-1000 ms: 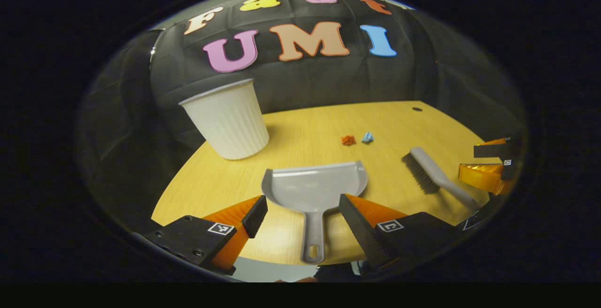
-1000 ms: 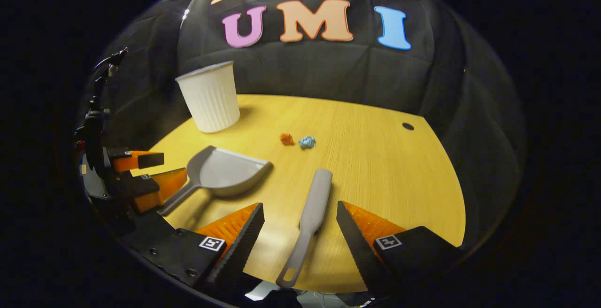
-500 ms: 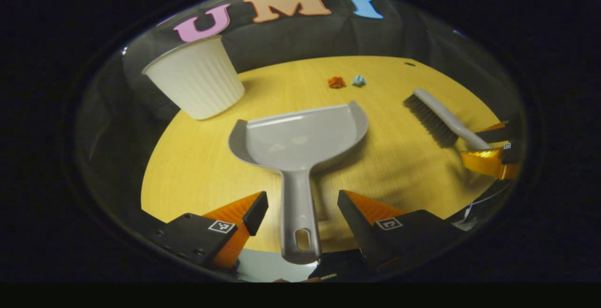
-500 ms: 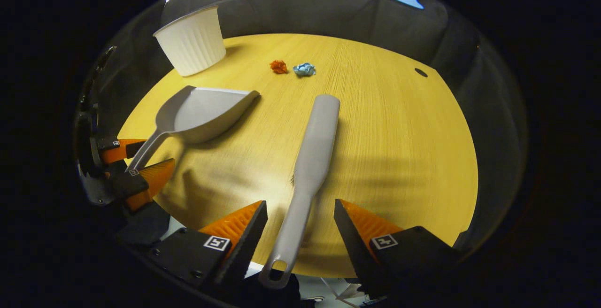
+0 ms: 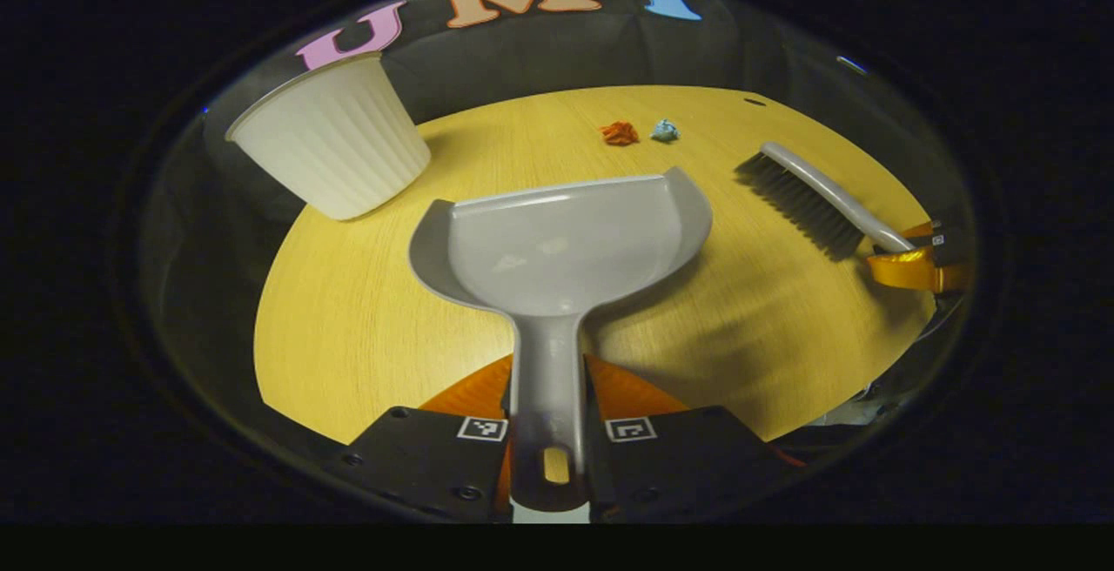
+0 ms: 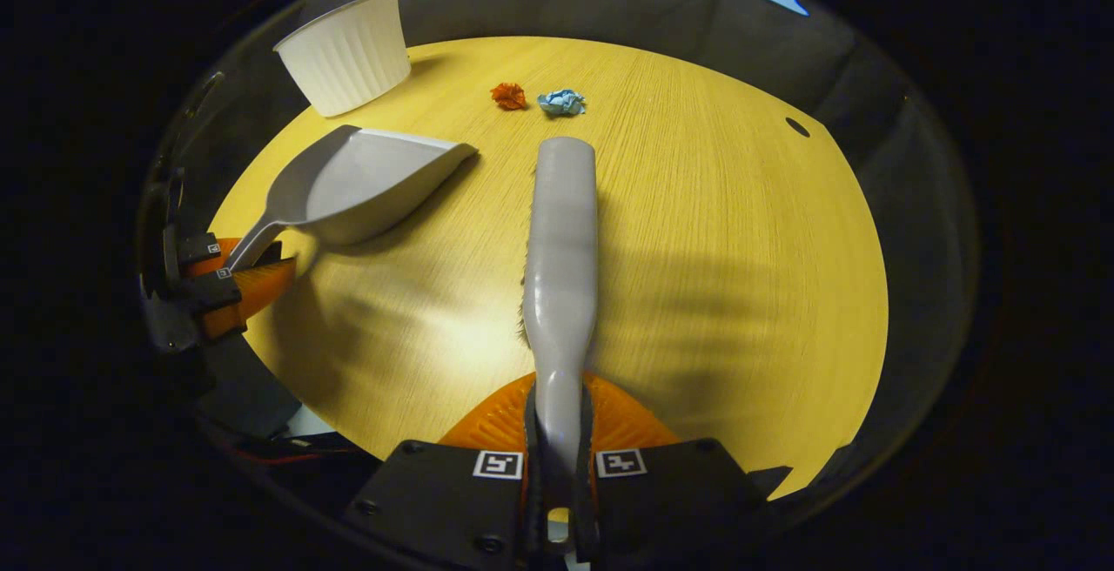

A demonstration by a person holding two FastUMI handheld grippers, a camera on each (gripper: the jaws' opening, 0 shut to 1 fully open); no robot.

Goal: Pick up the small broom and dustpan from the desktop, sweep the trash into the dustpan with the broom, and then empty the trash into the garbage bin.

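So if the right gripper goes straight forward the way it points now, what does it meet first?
Probably the blue paper ball, just beyond the tip of the broom that the right gripper holds; depth is uncertain.

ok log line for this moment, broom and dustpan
left gripper: shut on dustpan | right gripper: shut on broom | trash: unswept

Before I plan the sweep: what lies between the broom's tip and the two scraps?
Bare wooden table, seen in the right gripper view, between the broom and the scraps.
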